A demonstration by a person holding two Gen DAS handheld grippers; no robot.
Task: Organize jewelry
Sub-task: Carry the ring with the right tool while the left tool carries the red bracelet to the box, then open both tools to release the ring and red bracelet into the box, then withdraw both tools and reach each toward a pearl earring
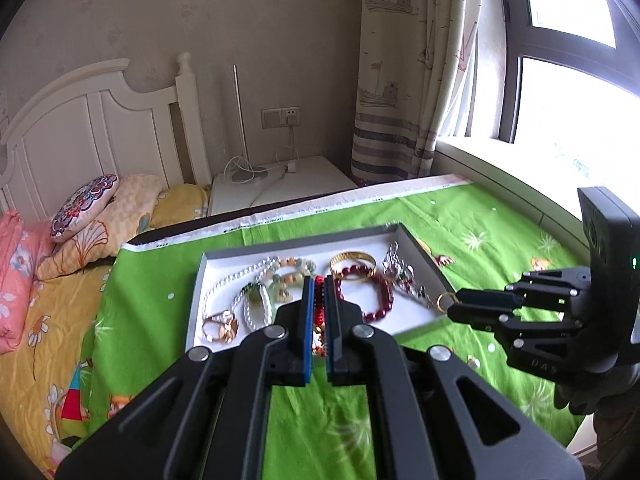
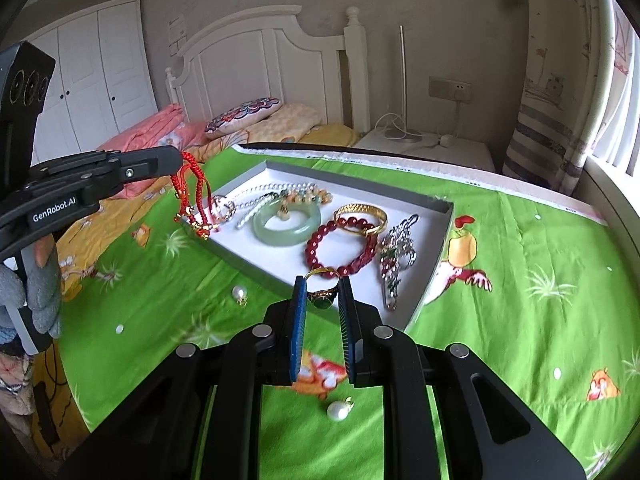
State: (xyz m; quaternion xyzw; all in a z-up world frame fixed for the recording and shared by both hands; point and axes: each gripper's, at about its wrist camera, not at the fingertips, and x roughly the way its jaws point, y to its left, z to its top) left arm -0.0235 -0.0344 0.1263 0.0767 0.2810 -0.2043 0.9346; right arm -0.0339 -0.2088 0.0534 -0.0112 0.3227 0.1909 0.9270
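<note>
Red braided cord bracelet (image 2: 192, 196) is dangling from the clenched left tool (image 1: 319, 284) over the jewelry tray's (image 2: 436, 256) edge; right tool (image 2: 322, 286) is gripping a gold green-stone ring (image 2: 322, 294).

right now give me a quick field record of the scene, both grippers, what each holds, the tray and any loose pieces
left gripper: shut on red cord bracelet, held up by the tray's left corner
right gripper: shut on gold ring with green stone, at the tray's near edge
tray: white, shallow, on green cloth
in tray: jade bangle, red bead bracelet, gold bangle, pearl strand, silver brooch
loose on cloth: two pearl pendants
</note>
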